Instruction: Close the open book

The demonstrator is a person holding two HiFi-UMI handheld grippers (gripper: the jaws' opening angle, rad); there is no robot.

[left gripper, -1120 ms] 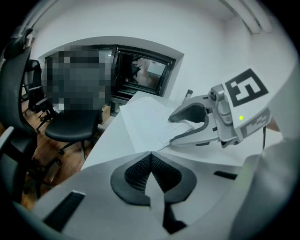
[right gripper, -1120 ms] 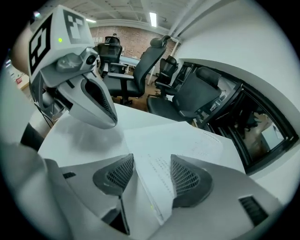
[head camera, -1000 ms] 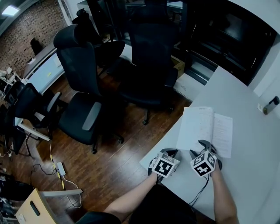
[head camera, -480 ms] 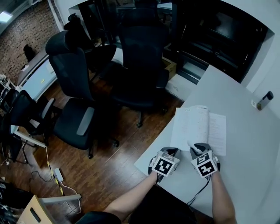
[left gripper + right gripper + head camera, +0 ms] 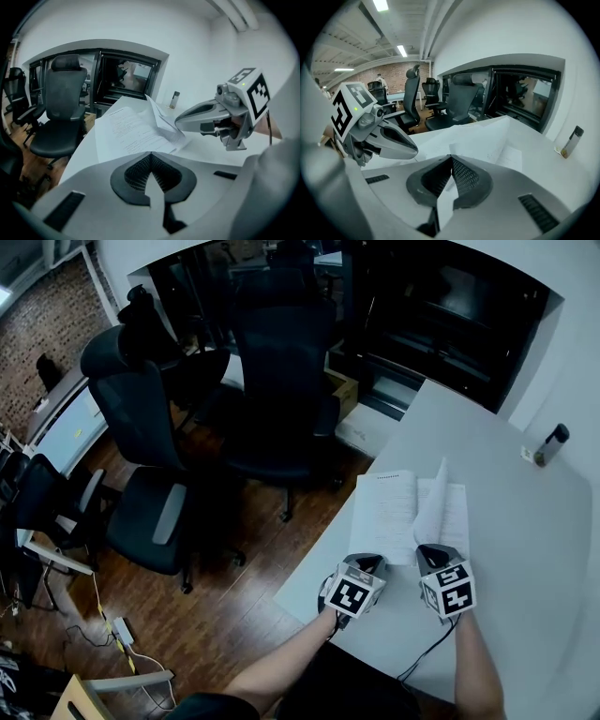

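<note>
An open book [image 5: 384, 517] lies on the white table [image 5: 511, 559] near its left edge. Its right-hand page [image 5: 433, 507] stands lifted and curled upward. My right gripper [image 5: 431, 555] holds that page's near edge; its jaws have just been closing, and the white sheet [image 5: 487, 136] runs between the pads of the right gripper [image 5: 450, 158]. My left gripper [image 5: 367, 566] hovers at the book's near left corner, shut with nothing in it. In the left gripper view the left gripper [image 5: 151, 154] points at the book [image 5: 131, 133], with the right gripper [image 5: 182, 123] pinching the page beside it.
A small dark bottle [image 5: 547, 443] stands at the table's far right. Black office chairs [image 5: 281, 381] crowd the wooden floor [image 5: 234, 596] left of the table. The table's edge [image 5: 314, 563] runs just left of the book.
The right gripper went from open at the book's near edge to shut on the right-hand page and rose, lifting the page upright. The left gripper drifted slightly.
</note>
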